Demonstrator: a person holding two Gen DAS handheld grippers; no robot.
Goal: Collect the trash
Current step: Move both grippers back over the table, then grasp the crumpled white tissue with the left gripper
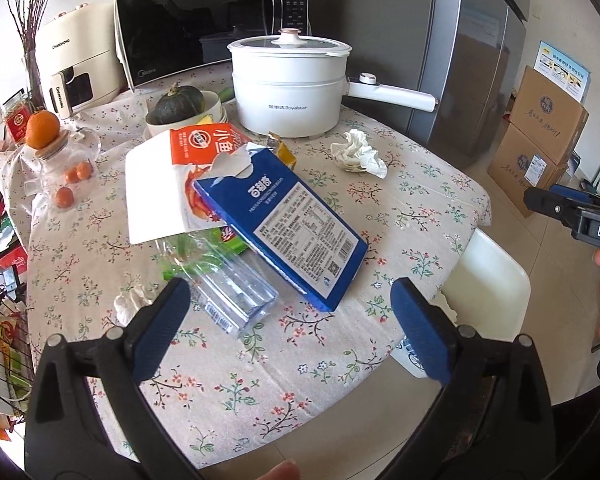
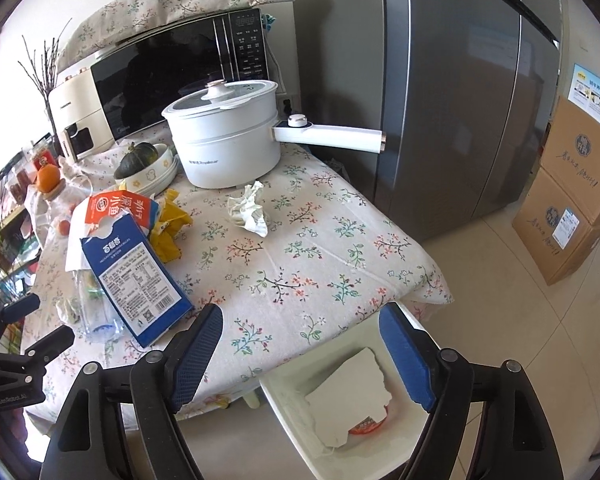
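Note:
On the flowered tablecloth (image 1: 236, 392) lies a heap of trash: a blue box (image 1: 284, 224) on an orange-and-white carton (image 1: 168, 184), a clear plastic bottle (image 1: 228, 288), a yellow wrapper (image 1: 284, 154), and a crumpled tissue (image 1: 358, 154). A smaller tissue (image 1: 130, 304) lies by the bottle. My left gripper (image 1: 289, 286) hovers open over the box's near corner, holding nothing. My right gripper (image 2: 302, 312) stands open above the table edge and a white bin (image 2: 288, 412). Inside the bin lies a torn white carton piece (image 2: 348, 396).
A white electric pot (image 1: 288, 84) with a long handle stands at the back, in front of a microwave (image 1: 204, 28). A bowl with a squash (image 1: 180, 106) and a glass jar (image 1: 60, 168) stand left. A grey fridge (image 1: 452, 52) and cardboard boxes (image 1: 540, 136) stand right.

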